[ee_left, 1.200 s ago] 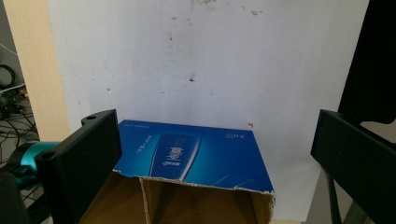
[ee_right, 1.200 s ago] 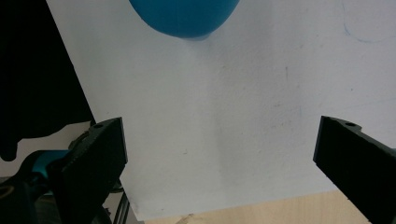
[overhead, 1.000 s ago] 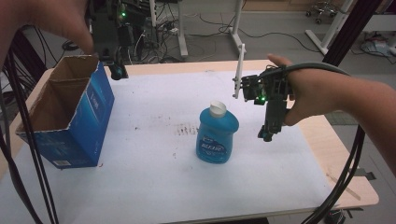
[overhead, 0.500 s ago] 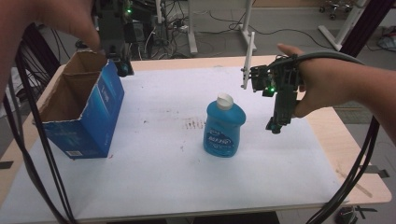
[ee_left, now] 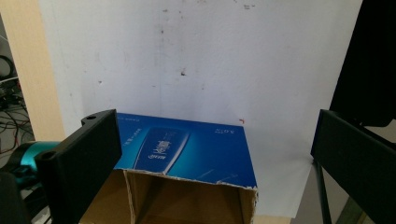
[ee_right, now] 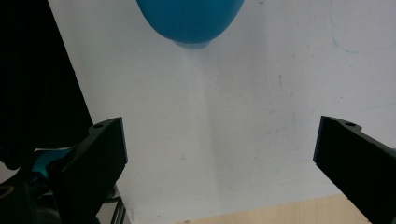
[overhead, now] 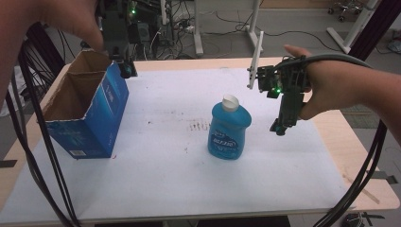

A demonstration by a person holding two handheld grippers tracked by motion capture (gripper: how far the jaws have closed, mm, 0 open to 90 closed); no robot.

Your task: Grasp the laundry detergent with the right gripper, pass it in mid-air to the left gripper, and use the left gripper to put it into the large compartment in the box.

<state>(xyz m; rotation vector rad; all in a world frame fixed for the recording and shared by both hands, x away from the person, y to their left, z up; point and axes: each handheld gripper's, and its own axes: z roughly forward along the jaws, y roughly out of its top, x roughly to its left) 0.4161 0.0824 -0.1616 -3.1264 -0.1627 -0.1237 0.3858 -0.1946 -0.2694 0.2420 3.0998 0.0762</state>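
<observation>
— Where's the bottle [overhead: 229,129]?
— Upright near the middle of the white sheet [overhead: 156,175], white cap on top. Seen as a blue curve at the top of the right gripper view [ee_right: 190,19].
— And the right gripper [overhead: 280,128]?
— Just beside the bottle, not touching, pointing down. Jaws wide apart, nothing between.
— Left gripper [overhead: 126,72]?
— At the far corner of the box [overhead: 90,111]. Jaws spread wide too, empty, looking down over the open top [ee_left: 187,154].
— Box itself?
— Blue cardboard, standing open at the sheet's left edge, well apart from the bottle.
</observation>
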